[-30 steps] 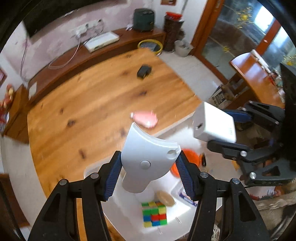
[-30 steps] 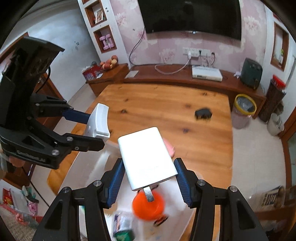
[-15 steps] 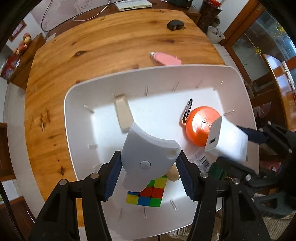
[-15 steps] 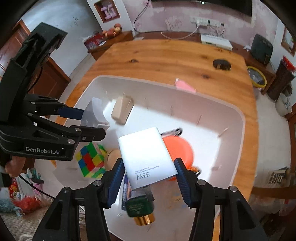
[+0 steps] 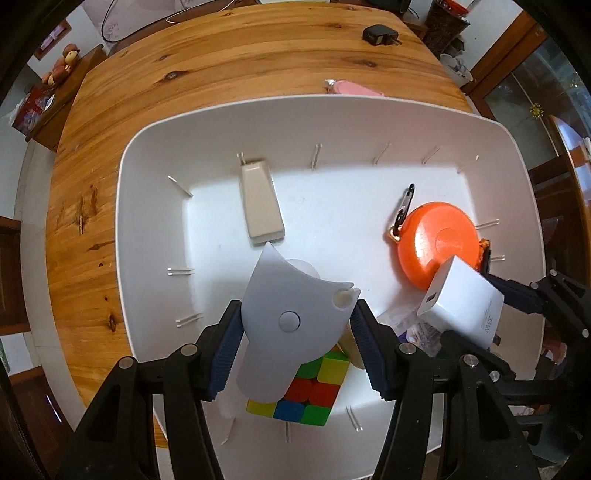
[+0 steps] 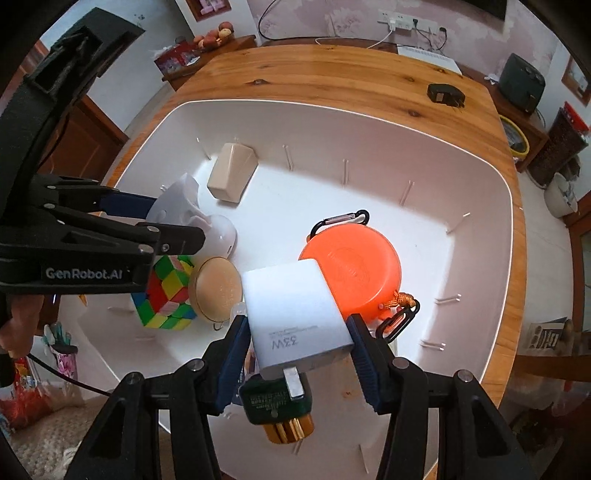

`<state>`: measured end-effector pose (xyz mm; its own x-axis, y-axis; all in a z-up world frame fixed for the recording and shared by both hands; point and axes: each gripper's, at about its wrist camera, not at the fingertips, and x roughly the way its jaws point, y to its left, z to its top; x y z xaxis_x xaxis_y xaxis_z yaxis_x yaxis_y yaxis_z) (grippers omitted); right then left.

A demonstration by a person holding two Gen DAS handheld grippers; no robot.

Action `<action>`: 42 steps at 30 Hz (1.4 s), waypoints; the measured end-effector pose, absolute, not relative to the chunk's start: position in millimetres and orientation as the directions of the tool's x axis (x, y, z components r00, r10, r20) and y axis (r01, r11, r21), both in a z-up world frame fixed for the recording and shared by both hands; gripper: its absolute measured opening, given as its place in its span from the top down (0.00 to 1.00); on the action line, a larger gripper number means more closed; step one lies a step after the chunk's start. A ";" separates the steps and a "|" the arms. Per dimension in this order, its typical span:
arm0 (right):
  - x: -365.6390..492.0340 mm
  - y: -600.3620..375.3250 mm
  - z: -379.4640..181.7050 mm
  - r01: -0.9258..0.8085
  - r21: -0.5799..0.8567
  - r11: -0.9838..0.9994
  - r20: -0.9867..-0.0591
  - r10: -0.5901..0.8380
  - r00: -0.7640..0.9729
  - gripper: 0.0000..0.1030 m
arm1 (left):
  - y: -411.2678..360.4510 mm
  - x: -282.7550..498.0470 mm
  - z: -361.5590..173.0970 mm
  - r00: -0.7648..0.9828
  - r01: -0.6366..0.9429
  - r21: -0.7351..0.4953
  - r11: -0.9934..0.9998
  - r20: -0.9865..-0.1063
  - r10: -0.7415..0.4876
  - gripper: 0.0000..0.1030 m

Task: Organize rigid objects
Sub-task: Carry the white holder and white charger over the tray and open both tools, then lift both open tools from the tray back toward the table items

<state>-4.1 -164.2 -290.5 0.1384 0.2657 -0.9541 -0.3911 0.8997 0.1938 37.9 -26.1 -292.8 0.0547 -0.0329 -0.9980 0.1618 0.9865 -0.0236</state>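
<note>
Left gripper: your left gripper (image 5: 297,349) is clamped on a pale grey, fan-shaped plastic piece (image 5: 291,325), its blue pads pressed to both sides, over the large white plastic tub (image 5: 147,177).

Right gripper: your right gripper (image 6: 295,354) pinches a white rectangular charger block marked 33W (image 6: 295,317), prongs toward the camera.

Grey piece versus tool: it fills the left jaws from 6 o'clock up to centre in the left wrist view, with the multicoloured puzzle cube (image 5: 303,391) just below it.

Charger versus tool: it sits dead centre between the right fingers, overlapping the orange round plastic case (image 6: 354,266) at 1 o'clock and a dark green bottle with a gold cap (image 6: 280,410) at 6 o'clock.

Tub contents: a beige wedge-shaped block (image 6: 232,171) lies at 11 o'clock in the right wrist view; a round tan wooden disc (image 6: 216,288) touches the cube at 9 o'clock.

Table: the tub rests on a wooden table (image 5: 221,66); a black plug adapter (image 5: 380,35) lies at 12 o'clock, a pink flat object (image 5: 354,88) just behind the tub's far rim.

Change: since half a second ago both grippers have come lower into the tub; the contents loom larger, and the grips are unchanged.
</note>
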 end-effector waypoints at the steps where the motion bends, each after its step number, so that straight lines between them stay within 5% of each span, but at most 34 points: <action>1: -3.4 -163.4 -291.0 -0.391 0.188 0.901 -0.955 0.260 0.142 0.48 | -27.2 37.6 -293.9 0.056 0.165 -0.016 0.986 -0.998 -0.026 0.39; 10: 1.9 -150.4 -289.2 -0.420 0.104 0.902 -0.965 0.194 0.178 0.47 | -31.1 40.9 -304.1 0.058 0.163 0.025 0.986 -0.998 0.016 0.40; 14: 0.4 -149.3 -284.8 -0.423 0.086 0.902 -0.964 0.183 0.195 0.37 | -35.6 42.5 -300.9 0.074 0.170 0.029 0.985 -0.997 0.017 0.39; 42: -7.3 -168.3 -252.9 -0.357 0.076 0.931 -0.927 0.198 0.319 0.37 | -54.2 35.8 -264.8 0.106 0.179 0.021 0.984 -0.994 0.002 0.21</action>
<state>-7.3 -168.3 -252.9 0.3188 0.1981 -0.9269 -0.3572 0.9309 0.0760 35.8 -54.2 -264.8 0.1056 0.0022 -0.9944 0.1788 0.9837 0.0212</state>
